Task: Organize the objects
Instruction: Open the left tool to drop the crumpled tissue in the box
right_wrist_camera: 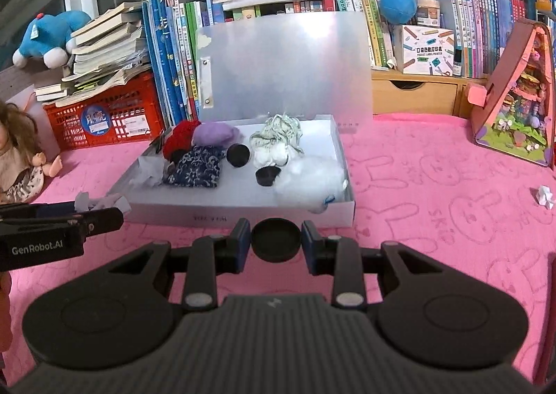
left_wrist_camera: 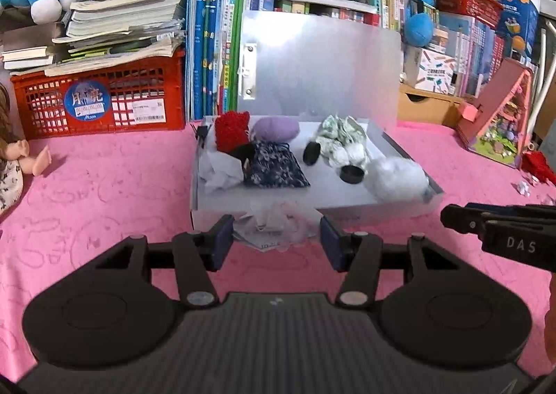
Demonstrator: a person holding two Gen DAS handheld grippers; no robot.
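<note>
Right wrist view shows my right gripper (right_wrist_camera: 276, 242) clamping a black round lid (right_wrist_camera: 275, 243) just before the open box (right_wrist_camera: 243, 211), ready for packing, while my left gripper (left_wrist_camera: 276, 242) pinches crumpled paper (left_wrist_camera: 274, 225) at the box's front.

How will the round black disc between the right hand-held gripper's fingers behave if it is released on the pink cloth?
The round black disc looks rigid and flat, so it probably keeps its shape under the right hand-held gripper. Dropped on edge it might roll, though the soft pink cloth would likely stop it quickly.
</note>
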